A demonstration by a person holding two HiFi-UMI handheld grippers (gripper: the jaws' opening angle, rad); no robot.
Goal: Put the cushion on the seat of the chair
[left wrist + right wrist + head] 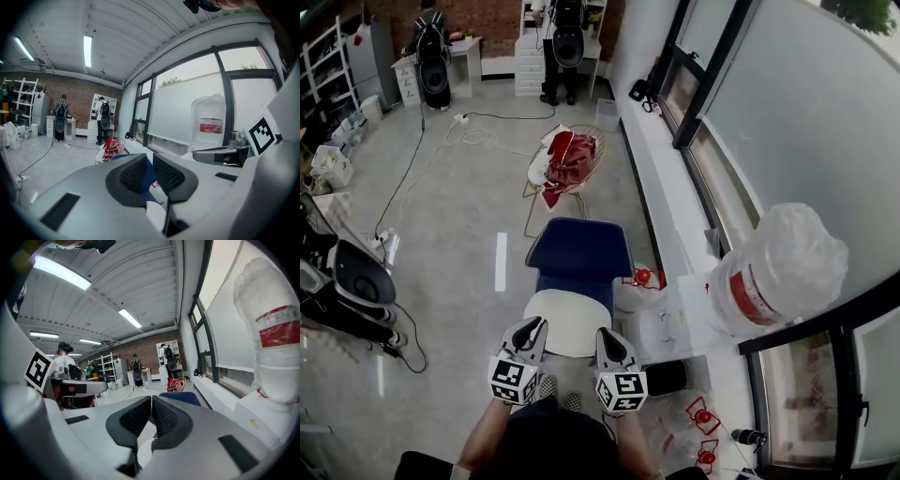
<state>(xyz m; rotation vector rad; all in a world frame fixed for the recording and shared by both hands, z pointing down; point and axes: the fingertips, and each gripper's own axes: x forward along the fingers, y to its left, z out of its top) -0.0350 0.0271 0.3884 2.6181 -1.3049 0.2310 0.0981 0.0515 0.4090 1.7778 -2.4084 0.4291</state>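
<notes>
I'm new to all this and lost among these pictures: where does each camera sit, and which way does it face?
Head view: on the person's head, looking steeply down at the blue chair and white cushion; the left gripper and right gripper show.
Left gripper view: on the left gripper, looking along its fingers toward chair and windows.
Right gripper view: on the right gripper, along its fingers, the same way.
Shared: all three show the blue chair.

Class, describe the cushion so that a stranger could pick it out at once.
Find the long white window ledge on the right; a blue chair stands on the floor beside it. The cushion lies on that chair's near end: a pale rounded pad, unlike the red cloth heaped in the wire chair beyond.
</notes>
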